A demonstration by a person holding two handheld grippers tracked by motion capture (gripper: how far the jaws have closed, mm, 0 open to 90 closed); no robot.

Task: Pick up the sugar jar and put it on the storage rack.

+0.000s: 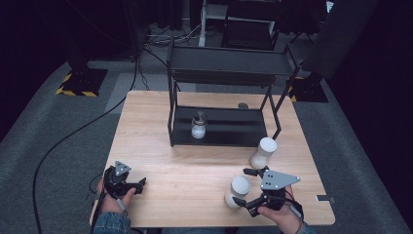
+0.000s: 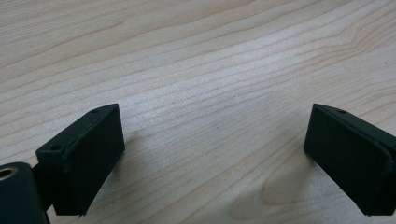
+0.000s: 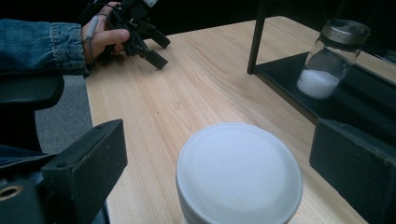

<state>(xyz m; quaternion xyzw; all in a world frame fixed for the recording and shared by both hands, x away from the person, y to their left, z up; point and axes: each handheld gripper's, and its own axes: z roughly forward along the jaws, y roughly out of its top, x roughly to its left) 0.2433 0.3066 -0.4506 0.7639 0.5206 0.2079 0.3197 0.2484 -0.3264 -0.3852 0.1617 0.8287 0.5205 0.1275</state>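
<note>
Bench [image 1: 195,175] was a light wood-grain top, pale with fine parallel streaks, sitting on grey carpet [image 1: 44,146]. Room behind was dark; black curtains or panels at the far side, yellow-black hazard-striped bases [image 1: 78,83] on the floor left and right of the bench's far end. A black cable [image 1: 73,134] ran over the carpet on the left.

Black two-tier shelf rack [image 1: 224,63] stood on the far half of the bench. On its lower shelf sat a glass jar [image 1: 198,126] with a metal lid, part-filled with white powder, upright.

Two white cylindrical containers were on the bench. One [image 1: 263,152] stood just off the rack's right front corner, near its leg. The other, the near white container [image 1: 237,191], stood upright at the near right of the bench.

Right tool [image 1: 245,186] was released: jaws spread wide, one on each side of the near white container, with gaps visible between pads and container wall in the right gripper view; not gripping. Its flat white lid [image 3: 239,172] sat between the jaws there, closer to the camera end.

Left tool [image 1: 142,184] rested low at the near left of the bench, well apart from both containers. Released too: left gripper view had both jaws wide apart with bare wood between them. The person's denim sleeve [image 3: 37,44] showed behind that hand [image 3: 105,39] in the right gripper view.
</note>
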